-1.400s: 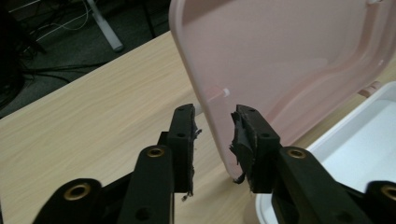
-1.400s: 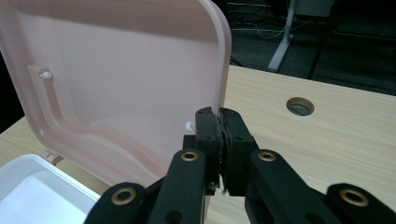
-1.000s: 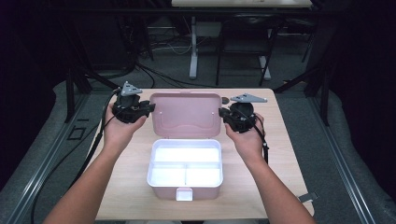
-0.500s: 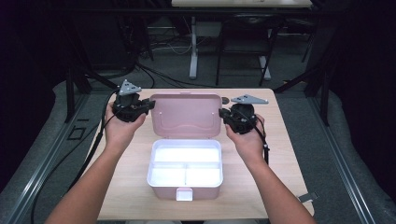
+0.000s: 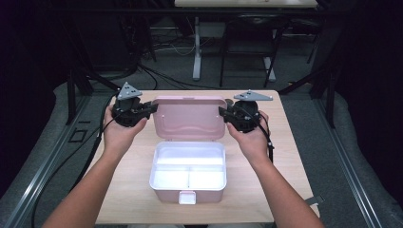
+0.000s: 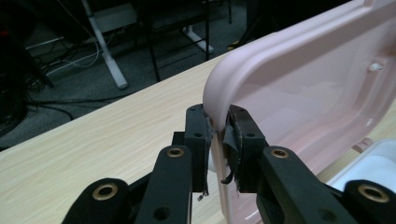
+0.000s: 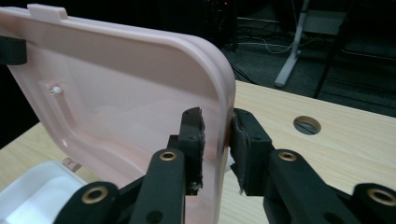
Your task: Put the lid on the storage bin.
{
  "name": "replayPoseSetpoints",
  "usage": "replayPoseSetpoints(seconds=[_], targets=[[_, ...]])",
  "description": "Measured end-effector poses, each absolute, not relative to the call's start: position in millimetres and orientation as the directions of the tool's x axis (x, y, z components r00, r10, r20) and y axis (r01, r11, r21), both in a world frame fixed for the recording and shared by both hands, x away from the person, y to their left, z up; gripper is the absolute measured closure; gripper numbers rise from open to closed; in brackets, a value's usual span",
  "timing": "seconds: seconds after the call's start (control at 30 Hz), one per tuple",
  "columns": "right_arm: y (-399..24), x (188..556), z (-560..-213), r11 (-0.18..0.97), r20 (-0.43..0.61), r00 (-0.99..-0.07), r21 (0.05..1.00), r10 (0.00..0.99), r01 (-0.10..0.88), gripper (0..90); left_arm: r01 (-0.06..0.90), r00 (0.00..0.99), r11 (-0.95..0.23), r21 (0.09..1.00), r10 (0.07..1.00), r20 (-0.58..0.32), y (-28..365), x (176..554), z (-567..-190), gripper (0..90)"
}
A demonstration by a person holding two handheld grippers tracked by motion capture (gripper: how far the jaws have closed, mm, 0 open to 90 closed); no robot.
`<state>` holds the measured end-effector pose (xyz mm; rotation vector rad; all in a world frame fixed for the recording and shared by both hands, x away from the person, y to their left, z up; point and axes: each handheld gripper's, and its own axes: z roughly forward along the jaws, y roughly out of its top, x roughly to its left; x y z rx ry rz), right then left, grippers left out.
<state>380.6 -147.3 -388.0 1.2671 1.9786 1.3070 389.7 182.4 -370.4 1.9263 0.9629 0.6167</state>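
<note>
Standing up at the back of the box (image 5: pixel 188 172), the pink lid (image 5: pixel 190 117) faces the person, with its hollow inside turned toward them. Its long side runs left to right across the counter (image 5: pixel 128 190), and its small tab points up at the top edge. The box sits in the middle of the counter, near the person, with its long side running the same way. The lid rises from the far edge of the box.

Both arms come in from the near edge and spread apart, one to each side of the lid. The left hand (image 5: pixel 119 135) and the right hand (image 5: pixel 252 140) are held at about the same height, with the wrists turned inward.

The left hand-held gripper (image 6: pixel 217 135) has the left edge of the lid between its jaws. The gap is narrow, and the pads look to be just at the rim. These jaws have just been closing and then opened a tiny bit. The right hand-held gripper (image 7: pixel 217 135) has the right edge of the lid between its jaws. These jaws have just been opening, and a thin gap shows on one side of the rim.

There is one box, one lid, two hands and two hand-held grippers. The white inside of the box has three parts.
</note>
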Motion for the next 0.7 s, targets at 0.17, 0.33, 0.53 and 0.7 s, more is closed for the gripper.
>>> replayPoseSetpoints(seconds=[0.17, 0.33, 0.53, 0.7], targets=[[-147, 374, -387, 0.14, 0.103, -0.493, 0.891, 0.864, 0.432, 71.1, 0.373, 0.599, -0.333, 0.866, 0.799, 0.05, 184, 381, -367, 75.9], [-147, 362, -382, 0.151, 0.09, -0.509, 0.899, 0.856, 0.412, 68.9, 0.352, 0.62, -0.346, 0.869, 0.782, 0.06, 186, 367, -365, 72.1], [-149, 349, -378, 0.173, 0.075, -0.532, 0.899, 0.843, 0.402, 67.9, 0.341, 0.647, -0.354, 0.871, 0.761, 0.056, 188, 355, -365, 67.4], [-152, 339, -376, 0.172, 0.086, -0.545, 0.899, 0.834, 0.404, 67.6, 0.341, 0.667, -0.333, 0.879, 0.744, 0.023, 194, 348, -369, 64.9]])
